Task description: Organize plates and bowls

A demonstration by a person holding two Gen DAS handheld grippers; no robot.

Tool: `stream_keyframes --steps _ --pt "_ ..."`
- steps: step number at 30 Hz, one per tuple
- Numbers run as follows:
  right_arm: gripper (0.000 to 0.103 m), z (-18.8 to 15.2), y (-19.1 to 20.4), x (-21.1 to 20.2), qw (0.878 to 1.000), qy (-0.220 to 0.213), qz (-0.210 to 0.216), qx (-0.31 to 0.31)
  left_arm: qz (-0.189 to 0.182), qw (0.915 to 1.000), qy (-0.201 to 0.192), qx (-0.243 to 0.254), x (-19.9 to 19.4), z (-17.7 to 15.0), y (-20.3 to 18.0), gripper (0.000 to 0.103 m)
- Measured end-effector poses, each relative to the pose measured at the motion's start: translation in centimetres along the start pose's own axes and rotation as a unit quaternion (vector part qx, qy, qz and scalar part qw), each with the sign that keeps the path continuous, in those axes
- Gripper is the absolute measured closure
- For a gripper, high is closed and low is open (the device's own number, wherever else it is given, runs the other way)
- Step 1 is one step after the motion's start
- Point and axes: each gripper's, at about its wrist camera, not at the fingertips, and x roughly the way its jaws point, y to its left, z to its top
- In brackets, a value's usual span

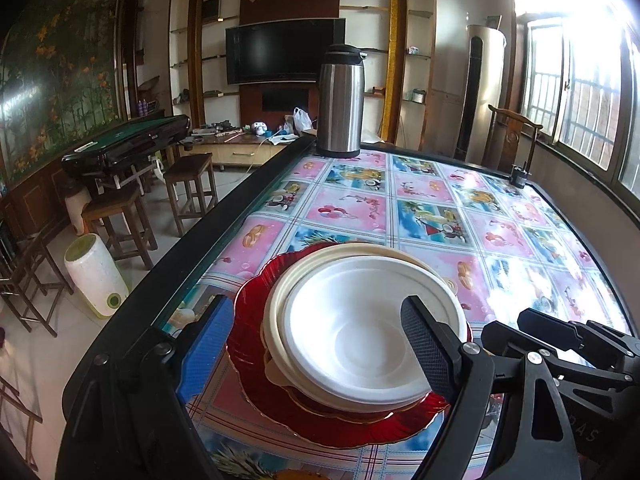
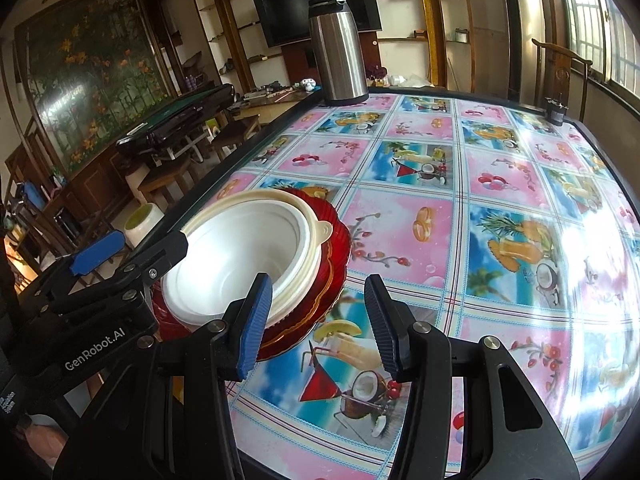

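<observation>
A stack stands near the table's left edge: a white foam bowl [image 1: 360,332] nested in a cream bowl [image 1: 276,312], on red scalloped plates [image 1: 248,344]. My left gripper [image 1: 316,344] is open, its fingers either side of the stack, just above it. In the right wrist view the white bowl [image 2: 228,264], cream bowl [image 2: 316,244] and red plates [image 2: 336,256] sit at the left. My right gripper [image 2: 318,320] is open and empty, just right of the stack, above the tablecloth. The left gripper shows there too [image 2: 132,248].
A steel thermos jug [image 1: 340,100] stands at the table's far edge, also in the right wrist view [image 2: 340,48]. A small dark object [image 1: 520,176] sits at the far right corner. Stools [image 1: 120,216] and a white canister [image 1: 96,280] stand on the floor left of the table.
</observation>
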Motion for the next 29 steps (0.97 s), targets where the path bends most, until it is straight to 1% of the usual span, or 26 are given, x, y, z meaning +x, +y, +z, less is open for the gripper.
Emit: stream_keyframes --steps 15,18,29 --pt "0.055 -0.75 -0.42 0.44 1.0 0.007 0.004 0.005 -0.001 0.9998 0.016 0.013 0.08 -0.43 -0.59 0.017" --pt "0.055 -0.94 -0.33 0.48 1.0 0.009 0.007 0.003 0.008 0.9997 0.015 0.016 0.04 -0.57 -0.61 0.017" --pt "0.055 -0.66 -0.88 -0.27 1.0 0.0 0.007 0.013 0.008 0.9998 0.011 0.015 -0.15 -0.47 -0.81 0.017"
